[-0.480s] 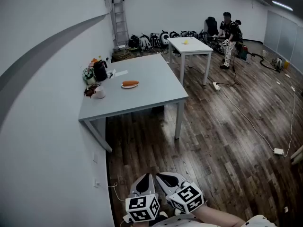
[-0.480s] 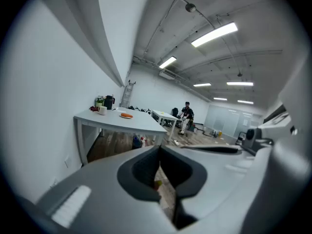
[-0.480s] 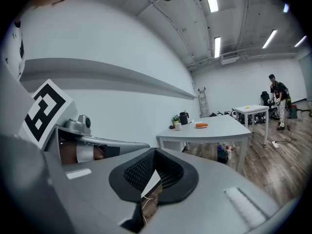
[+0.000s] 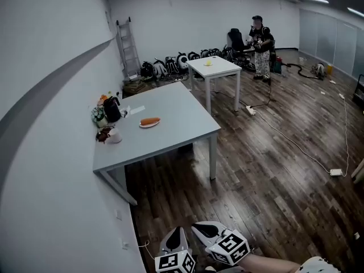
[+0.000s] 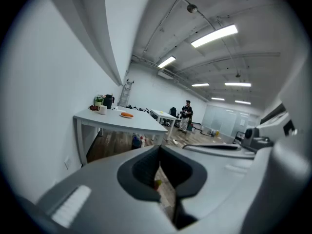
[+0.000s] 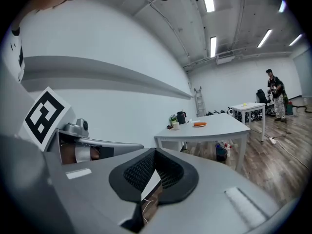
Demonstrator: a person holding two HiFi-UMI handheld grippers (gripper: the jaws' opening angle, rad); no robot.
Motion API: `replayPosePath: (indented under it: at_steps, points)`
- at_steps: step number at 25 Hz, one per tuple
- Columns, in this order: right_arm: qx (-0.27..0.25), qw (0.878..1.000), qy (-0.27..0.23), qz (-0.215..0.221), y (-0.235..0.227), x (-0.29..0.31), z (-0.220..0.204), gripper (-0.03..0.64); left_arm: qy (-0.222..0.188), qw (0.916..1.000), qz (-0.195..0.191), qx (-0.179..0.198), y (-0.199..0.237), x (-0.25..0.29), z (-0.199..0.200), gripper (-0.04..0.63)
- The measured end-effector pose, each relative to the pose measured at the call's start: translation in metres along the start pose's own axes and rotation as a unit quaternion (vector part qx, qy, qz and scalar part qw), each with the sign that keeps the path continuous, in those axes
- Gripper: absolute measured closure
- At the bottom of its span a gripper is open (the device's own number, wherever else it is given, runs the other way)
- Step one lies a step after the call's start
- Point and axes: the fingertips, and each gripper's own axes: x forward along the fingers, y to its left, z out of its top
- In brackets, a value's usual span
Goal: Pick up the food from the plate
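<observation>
An orange piece of food lies on a small white plate near the middle of the grey table, far ahead of me. It also shows small in the left gripper view as the food and in the right gripper view as the food. My left gripper and right gripper hang side by side at the bottom edge of the head view, over the wooden floor, well short of the table. Both are shut with nothing in them, as the left gripper and right gripper show in their own views.
A black kettle, a white mug and a small plant stand at the table's wall side. A second white table, a ladder, bags along the back wall and a standing person lie beyond. Cables and a power strip cross the floor at right.
The head view has shifted: table and plate now sit lower and slightly left in it, and both grippers have slid toward the bottom edge. Their jaws stay shut.
</observation>
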Motion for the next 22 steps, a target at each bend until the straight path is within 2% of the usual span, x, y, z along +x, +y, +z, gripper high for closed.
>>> replayPosePath:
  at_steps: [4, 11, 18, 22]
  points:
    - [0.016, 1.000, 0.005, -0.011, -0.006, 0.008, -0.008, 0.617, 0.002, 1.0000, -0.002, -0.004, 0.011, 0.013, 0.004, 0.588]
    - [0.022, 1.000, 0.010, -0.016, -0.045, 0.037, -0.011, 0.618, -0.004, 1.0000, 0.005, -0.005, 0.023, 0.089, 0.035, 0.588]
    - [0.027, 1.000, -0.008, -0.008, -0.134, 0.105, 0.037, 0.617, -0.011, 0.9998, 0.013, -0.004, 0.035, 0.168, 0.067, 0.588]
    - [0.000, 1.000, -0.014, 0.004, -0.191, 0.139, 0.080, 0.617, -0.019, 0.9996, 0.019, -0.004, 0.039, 0.225, 0.098, 0.588]
